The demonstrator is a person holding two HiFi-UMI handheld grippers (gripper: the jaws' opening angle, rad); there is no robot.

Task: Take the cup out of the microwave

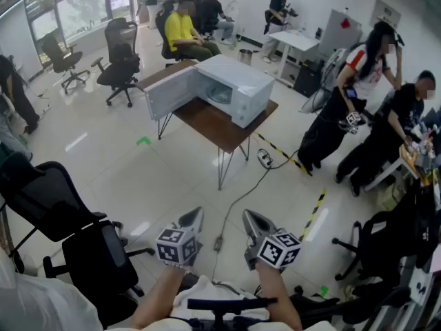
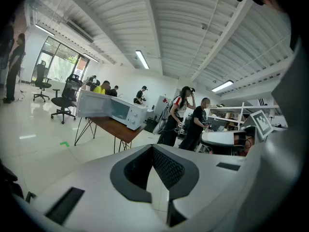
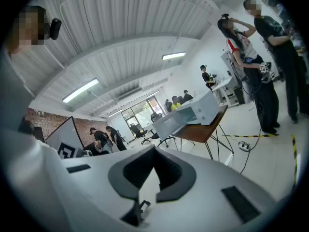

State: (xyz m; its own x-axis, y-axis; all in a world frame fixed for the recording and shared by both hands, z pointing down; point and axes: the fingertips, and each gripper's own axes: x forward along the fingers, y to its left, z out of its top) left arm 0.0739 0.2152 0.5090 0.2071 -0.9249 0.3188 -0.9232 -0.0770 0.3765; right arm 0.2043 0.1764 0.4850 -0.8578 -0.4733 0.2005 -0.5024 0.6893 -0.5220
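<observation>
white microwave [image 1: 234,88] open | far ahead of jaws | cup maybe inside

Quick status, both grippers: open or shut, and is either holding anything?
Left gripper: closed, jaws together, holding nothing.
Right gripper: closed, jaws together, holding nothing.

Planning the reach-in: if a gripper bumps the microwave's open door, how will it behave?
The door probably swings freely on its hinge, since it hangs wide open. The microwave looks bulky, so it likely stays put. The table stands on thin wire legs, so it may wobble.
</observation>
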